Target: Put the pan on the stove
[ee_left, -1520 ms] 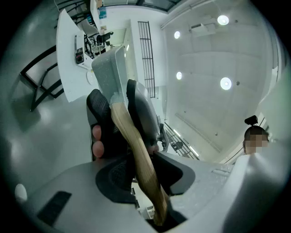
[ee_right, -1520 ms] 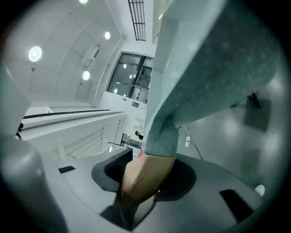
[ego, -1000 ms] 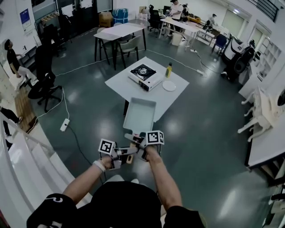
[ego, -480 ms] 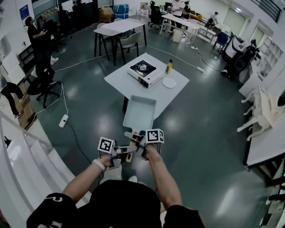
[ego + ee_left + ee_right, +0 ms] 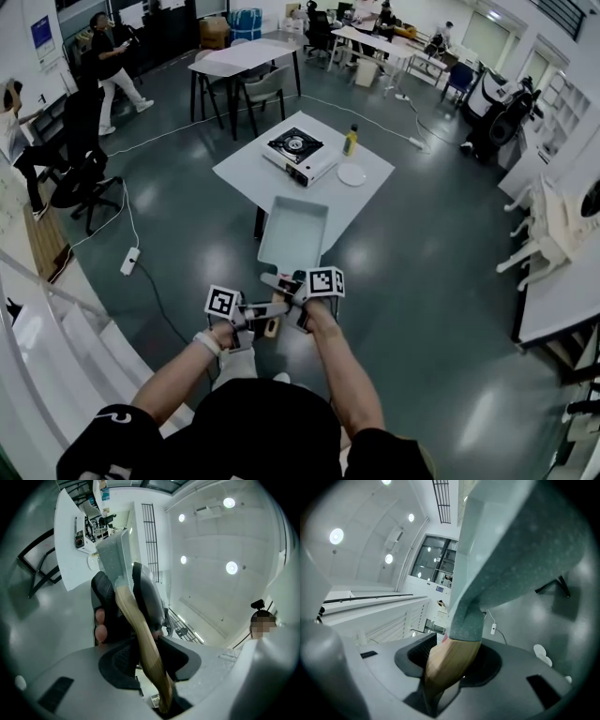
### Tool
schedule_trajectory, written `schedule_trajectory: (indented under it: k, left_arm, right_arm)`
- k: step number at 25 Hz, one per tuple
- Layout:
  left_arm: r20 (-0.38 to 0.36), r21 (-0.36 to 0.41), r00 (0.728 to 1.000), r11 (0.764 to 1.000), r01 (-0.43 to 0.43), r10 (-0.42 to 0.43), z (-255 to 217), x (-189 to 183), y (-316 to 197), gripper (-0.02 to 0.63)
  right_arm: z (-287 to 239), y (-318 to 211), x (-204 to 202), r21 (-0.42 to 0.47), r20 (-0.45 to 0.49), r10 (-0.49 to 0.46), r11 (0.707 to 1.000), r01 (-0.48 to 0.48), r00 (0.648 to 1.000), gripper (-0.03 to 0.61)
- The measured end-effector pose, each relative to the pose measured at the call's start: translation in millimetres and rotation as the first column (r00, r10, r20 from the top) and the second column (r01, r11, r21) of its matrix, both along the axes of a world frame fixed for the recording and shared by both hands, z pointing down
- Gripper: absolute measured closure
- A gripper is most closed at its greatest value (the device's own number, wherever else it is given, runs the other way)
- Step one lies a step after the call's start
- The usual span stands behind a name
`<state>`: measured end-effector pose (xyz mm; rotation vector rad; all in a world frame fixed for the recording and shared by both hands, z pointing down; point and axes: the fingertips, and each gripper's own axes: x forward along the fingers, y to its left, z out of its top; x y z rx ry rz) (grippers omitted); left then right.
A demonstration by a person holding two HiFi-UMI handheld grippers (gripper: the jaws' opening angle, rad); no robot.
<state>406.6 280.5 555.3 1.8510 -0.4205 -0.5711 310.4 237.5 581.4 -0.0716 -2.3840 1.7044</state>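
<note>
I hold a grey rectangular pan (image 5: 293, 234) level in front of me by its wooden handle (image 5: 273, 324). My left gripper (image 5: 251, 314) and right gripper (image 5: 298, 298) are both shut on that handle, side by side. In the left gripper view the handle (image 5: 140, 639) runs between the left gripper's (image 5: 147, 667) pads up to the pan (image 5: 115, 555). In the right gripper view the handle (image 5: 450, 660) is clamped in the right gripper (image 5: 445, 670) below the pan (image 5: 511, 550). The portable stove (image 5: 298, 155) stands on the white table (image 5: 272, 192) ahead, beyond the pan.
A yellow bottle (image 5: 351, 141) and a white plate (image 5: 352, 174) sit on the table right of the stove. A power strip with cable (image 5: 128, 261) lies on the floor at left. More tables, chairs and people fill the back of the room.
The table with the stove has come slightly nearer and lower in the head view. Both grips on the handle are unchanged. People at the far left have moved.
</note>
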Motion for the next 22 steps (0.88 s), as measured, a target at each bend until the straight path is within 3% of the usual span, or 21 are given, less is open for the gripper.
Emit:
schedule_trajectory:
  k: [22]
  left_arm:
    - [0.017,-0.014,0.999,0.999,-0.044,0.045,3.4,-80.4,-85.0,0.5]
  right_arm:
    - [2.0,-87.8,-77.7,-0.001,-0.003,0.033,0.999,-0.033,0.999,0.434]
